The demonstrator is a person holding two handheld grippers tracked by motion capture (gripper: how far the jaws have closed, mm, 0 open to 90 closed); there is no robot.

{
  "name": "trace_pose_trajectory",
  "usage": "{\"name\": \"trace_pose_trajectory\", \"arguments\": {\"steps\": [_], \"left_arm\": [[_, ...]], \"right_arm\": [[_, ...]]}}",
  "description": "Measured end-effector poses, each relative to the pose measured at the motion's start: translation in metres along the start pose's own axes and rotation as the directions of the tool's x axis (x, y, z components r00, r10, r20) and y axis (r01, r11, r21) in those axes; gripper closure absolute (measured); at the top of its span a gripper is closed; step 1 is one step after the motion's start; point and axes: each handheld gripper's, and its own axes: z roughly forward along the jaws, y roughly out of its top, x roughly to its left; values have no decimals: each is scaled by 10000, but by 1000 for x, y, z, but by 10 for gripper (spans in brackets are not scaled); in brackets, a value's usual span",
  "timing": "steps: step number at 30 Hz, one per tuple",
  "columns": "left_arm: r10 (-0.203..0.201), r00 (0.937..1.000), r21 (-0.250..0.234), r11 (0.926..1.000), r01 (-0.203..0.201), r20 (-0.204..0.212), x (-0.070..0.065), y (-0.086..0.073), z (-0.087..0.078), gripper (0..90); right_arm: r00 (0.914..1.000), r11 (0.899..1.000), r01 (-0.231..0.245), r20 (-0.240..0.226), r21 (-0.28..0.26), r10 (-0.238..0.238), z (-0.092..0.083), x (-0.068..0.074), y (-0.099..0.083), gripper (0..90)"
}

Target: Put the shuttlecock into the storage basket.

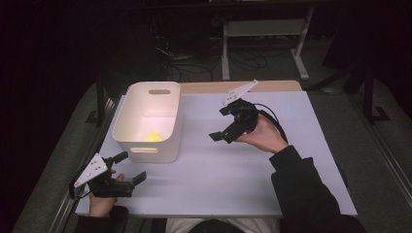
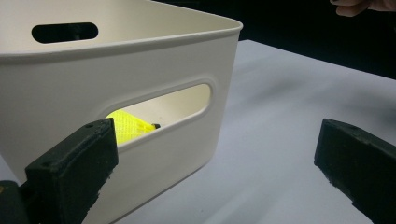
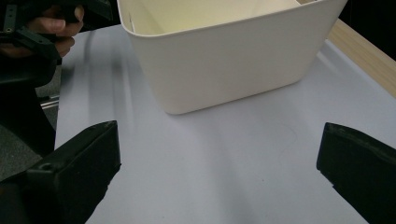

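I am looking down on a pale table (image 1: pixel 243 184) with a white bin (image 1: pixel 127 129) sitting in the left half of the high view. A small yellow object (image 1: pixel 153 136) is lying on the bin's floor, close to its near wall; in the left gripper view it is peeking through the bin's oval handle slot at the centre left of the frame (image 2: pixel 127 126).

My left gripper (image 1: pixel 130 167) is resting at the lower left of the high view, near the table's front edge, just beside the bin's near corner but not touching it. Its jaws are standing wide apart and holding nothing.

My right gripper (image 1: pixel 222 123) is hovering at the centre of the high view, to the right of the bin and clear of it, tilted down toward the table. Its jaws are also spread wide and empty.

I am judging that the placing step is finished, since the yellow object is already inside and both tools are free. The next move, I think, calls for drawing both grippers away from the bin without nudging its walls.
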Motion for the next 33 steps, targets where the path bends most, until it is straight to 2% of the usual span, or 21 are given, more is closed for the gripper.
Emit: {"name": "trace_pose_trajectory", "arguments": {"steps": [33], "left_arm": [[-15, 10000, -19, 10000, 15, -17, 0, 0, 0, 0]], "right_arm": [[9977, 9982, -471, 479, -383, 489, -28, -4, -38, 0]]}}
